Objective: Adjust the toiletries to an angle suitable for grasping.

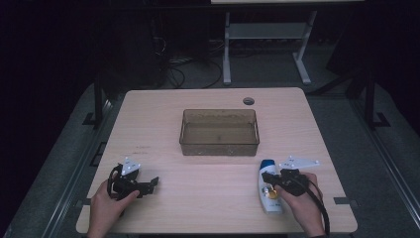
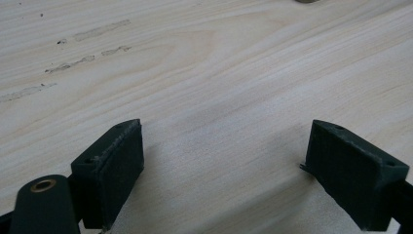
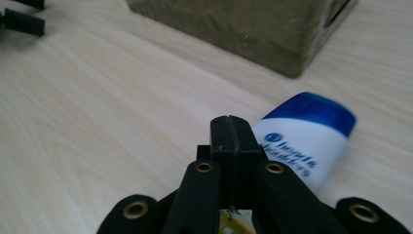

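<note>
Right now the right gripper [image 3: 233, 127], jaws pressed together w/ nothing between, sits just beside the white shampoo bottle [image 1: 269, 185] lying on the table [image 1: 208, 198] near edge. Left gripper [image 2: 221, 165]: jaws wide apart, empty. Farther back, mid-table: brown bin [image 1: 219, 132].

From the high view, my right hand [image 1: 304, 203] and its gripper [image 1: 277, 184] cover part of the shampoo bottle [image 1: 269, 191], so I cannot tell whether they touch it. In the right gripper view the bottle's blue cap [image 3: 311, 109] is blurred, its label partly hidden behind the jaws. The brown bin [image 3: 253, 24] is cut off by the top edge.
</note>
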The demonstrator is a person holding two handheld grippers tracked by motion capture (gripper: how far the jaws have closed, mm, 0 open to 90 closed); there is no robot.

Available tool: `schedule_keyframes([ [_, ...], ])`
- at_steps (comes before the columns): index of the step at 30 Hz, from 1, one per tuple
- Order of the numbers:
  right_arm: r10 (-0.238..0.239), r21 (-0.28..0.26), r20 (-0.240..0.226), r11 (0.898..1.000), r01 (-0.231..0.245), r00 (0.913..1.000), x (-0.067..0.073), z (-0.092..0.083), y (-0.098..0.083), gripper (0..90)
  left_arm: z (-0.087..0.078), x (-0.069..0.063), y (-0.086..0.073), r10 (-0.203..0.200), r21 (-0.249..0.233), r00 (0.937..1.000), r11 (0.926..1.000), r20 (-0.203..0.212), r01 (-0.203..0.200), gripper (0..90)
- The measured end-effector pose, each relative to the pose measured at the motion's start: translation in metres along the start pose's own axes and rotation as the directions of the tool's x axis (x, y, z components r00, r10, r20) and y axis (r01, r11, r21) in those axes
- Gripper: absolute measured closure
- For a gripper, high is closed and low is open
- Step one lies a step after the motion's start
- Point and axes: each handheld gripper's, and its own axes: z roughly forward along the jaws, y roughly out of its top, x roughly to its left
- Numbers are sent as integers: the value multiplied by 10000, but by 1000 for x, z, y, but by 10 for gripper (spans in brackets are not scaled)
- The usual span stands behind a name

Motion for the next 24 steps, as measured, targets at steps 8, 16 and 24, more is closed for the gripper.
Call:
schedule_keyframes([
  [8,402,-436,648,9983,-374,9971,-27,-6,6,900,0,0,0,-5,-6,10000,10000,0,5,128],
  [16,910,-624,1171,9945,-841,9889,-61,2,9,900,0,0,0,5,-1,10000,10000,1,-5,128],
  [24,1219,-195,1514,9925,-1203,9809,-78,22,5,900,0,0,0,-6,-2,10000,10000,1,6,128],
])
